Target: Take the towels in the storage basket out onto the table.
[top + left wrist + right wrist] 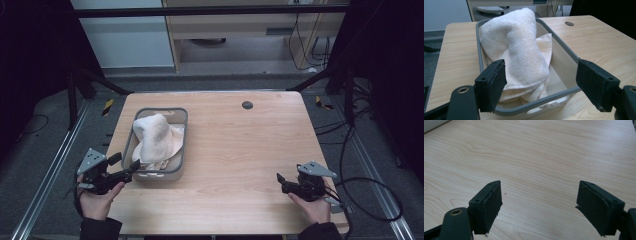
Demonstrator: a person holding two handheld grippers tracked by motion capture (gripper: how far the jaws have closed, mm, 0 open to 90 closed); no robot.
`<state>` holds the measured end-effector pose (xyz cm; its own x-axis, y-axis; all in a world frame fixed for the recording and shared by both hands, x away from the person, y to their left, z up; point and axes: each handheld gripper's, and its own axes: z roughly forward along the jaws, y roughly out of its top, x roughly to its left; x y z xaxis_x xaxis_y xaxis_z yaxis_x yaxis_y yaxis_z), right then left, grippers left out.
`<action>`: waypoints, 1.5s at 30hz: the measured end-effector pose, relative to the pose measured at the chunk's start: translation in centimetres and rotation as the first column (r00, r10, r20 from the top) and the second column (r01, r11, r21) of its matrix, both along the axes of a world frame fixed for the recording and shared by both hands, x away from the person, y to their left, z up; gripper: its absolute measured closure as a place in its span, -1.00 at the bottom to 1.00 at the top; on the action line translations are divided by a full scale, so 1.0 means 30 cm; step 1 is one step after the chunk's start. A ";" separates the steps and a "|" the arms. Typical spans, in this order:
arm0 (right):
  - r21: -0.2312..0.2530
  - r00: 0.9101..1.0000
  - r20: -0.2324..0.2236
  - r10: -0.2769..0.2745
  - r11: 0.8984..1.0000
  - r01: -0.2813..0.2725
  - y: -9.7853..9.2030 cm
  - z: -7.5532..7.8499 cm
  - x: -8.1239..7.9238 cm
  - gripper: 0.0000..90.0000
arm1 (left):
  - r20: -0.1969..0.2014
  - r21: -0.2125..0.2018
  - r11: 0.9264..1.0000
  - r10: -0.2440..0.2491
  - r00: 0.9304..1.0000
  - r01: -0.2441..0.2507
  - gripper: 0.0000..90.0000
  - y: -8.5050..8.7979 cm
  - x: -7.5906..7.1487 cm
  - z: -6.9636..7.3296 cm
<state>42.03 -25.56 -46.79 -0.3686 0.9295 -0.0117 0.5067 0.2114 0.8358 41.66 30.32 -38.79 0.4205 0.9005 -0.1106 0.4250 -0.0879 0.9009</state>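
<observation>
Your left gripper (125, 165) sits at the near left corner of the table (240, 150), just short of the grey basket (182, 145), and its jaws stand wide with nothing pressed between the pads; in the left gripper view the same gripper (541, 82) frames the basket's near rim (524, 107) and the white towel (519, 50) without touching either; the towel (152, 137) lies heaped inside the basket, one rolled fold rising above the rim and looser layers bunched under it toward the near end; your right gripper (281, 181) rests at the near right side of the table, well apart from the basket, held in your right hand (312, 207); in the right gripper view its jaws (539, 205) are spread wide over bare wood, holding nothing; a small dark round grommet (247, 105) sits near the far edge of the table
</observation>
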 end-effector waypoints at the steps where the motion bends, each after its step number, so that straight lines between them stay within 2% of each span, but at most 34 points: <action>1: 0.000 1.000 -0.001 0.000 1.000 0.000 0.000 0.000 0.000 -0.55 | 0.001 -0.002 1.000 0.000 1.000 0.000 -0.48 -0.002 0.003 0.003; 28: 0.004 1.000 -0.007 -0.006 1.000 0.006 -0.001 -0.002 0.006 -0.58 | -0.020 0.010 1.000 -0.020 1.000 0.020 -0.53 -0.050 0.091 0.058; 45: 0.011 1.000 -0.017 -0.001 1.000 0.001 -0.001 -0.004 0.014 -0.58 | -0.062 0.077 0.997 -0.028 0.998 0.032 -0.56 -0.102 0.159 0.066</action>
<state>42.45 -25.58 -46.92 -0.3677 0.9299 0.0046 0.5206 0.2017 0.8296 46.43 27.26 -36.80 0.4421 0.8945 -0.0668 0.4751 -0.1703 0.8633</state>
